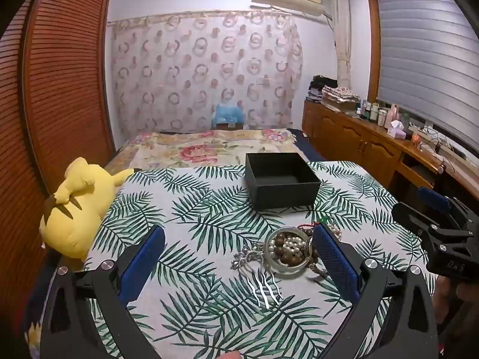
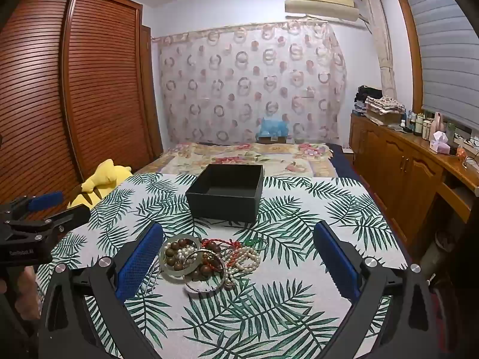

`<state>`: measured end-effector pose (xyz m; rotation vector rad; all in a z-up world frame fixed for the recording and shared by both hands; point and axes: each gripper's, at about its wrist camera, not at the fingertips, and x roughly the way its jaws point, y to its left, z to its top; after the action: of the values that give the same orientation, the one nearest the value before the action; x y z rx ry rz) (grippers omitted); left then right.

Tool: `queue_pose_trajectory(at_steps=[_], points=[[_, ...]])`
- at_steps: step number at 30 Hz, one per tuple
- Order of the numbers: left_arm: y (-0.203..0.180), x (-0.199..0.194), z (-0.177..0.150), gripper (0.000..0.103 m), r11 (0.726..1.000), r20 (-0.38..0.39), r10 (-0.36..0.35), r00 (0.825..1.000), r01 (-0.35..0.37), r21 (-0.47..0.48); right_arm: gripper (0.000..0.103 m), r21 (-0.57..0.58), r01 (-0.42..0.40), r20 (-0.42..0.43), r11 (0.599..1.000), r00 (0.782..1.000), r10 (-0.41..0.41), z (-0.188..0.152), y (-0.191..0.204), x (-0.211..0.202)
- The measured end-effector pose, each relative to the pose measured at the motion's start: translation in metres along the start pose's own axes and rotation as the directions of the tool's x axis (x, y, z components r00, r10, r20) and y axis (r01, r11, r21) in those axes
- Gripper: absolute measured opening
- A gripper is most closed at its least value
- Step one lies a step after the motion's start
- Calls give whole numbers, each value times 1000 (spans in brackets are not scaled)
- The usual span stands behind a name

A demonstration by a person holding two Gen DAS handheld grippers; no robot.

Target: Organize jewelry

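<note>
"DAS" on right gripper (image 1: 431, 209)

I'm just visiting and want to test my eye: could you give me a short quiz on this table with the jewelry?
1. True or false: the black box already holds jewelry.
2. Which piece lies nearest the left gripper? A) silver hair comb B) yellow plush toy C) tissue box
3. Fill in: the jewelry pile rests on a cloth printed with green ____.

Key
1. False; what shows of its inside is bare.
2. A
3. Leaves. Both the left and the right gripper stand open, holding nothing.
</note>
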<state>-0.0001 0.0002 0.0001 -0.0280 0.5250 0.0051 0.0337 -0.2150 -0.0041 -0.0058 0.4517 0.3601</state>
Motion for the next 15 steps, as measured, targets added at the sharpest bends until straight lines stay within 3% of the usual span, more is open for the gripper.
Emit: queue_pose_trajectory(at_steps=[15], points=[[0, 2, 0, 96, 1000, -3, -2, 1000, 2, 4, 100, 4, -2, -2, 1000, 1000, 2, 0, 0, 0]])
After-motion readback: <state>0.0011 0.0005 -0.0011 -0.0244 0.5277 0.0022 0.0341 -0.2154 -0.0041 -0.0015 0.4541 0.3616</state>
